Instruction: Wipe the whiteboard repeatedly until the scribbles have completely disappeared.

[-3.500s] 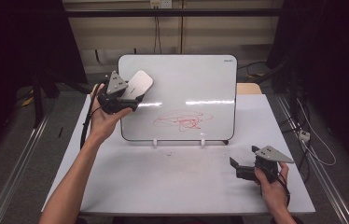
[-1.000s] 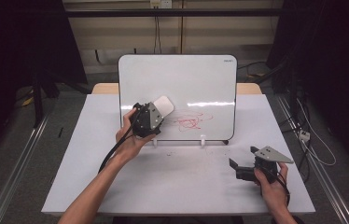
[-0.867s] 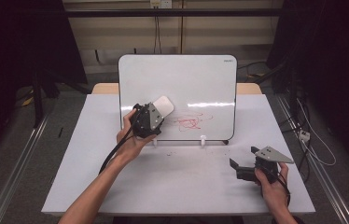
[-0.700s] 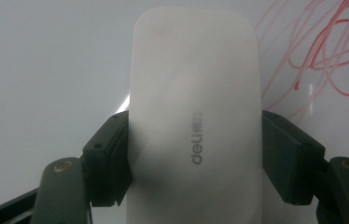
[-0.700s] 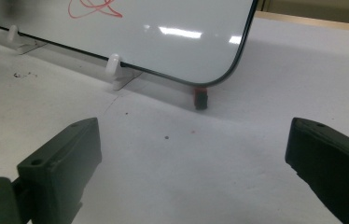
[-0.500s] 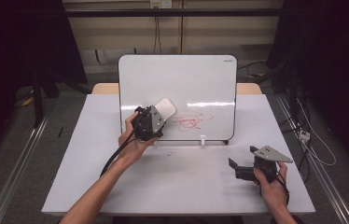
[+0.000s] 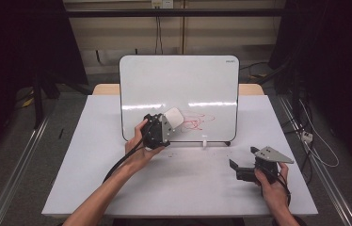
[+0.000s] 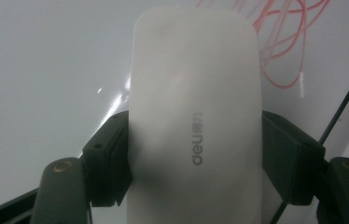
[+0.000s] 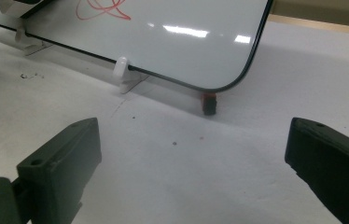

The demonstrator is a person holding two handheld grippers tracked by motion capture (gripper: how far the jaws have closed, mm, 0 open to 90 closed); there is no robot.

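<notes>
Left gripper (image 7: 170, 123) clamps eraser (image 8: 196, 116) against whiteboard (image 7: 179, 80) — forearm stretched forward.

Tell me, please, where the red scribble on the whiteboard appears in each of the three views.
High view: the red scribble lies low on the whiteboard, right of the white eraser.
Left gripper view: the red scribble is at the top right, beside the eraser.
Right gripper view: the red scribble is at the top, left of centre.
Shared landmark: the whiteboard's black-edged bottom rim.
</notes>
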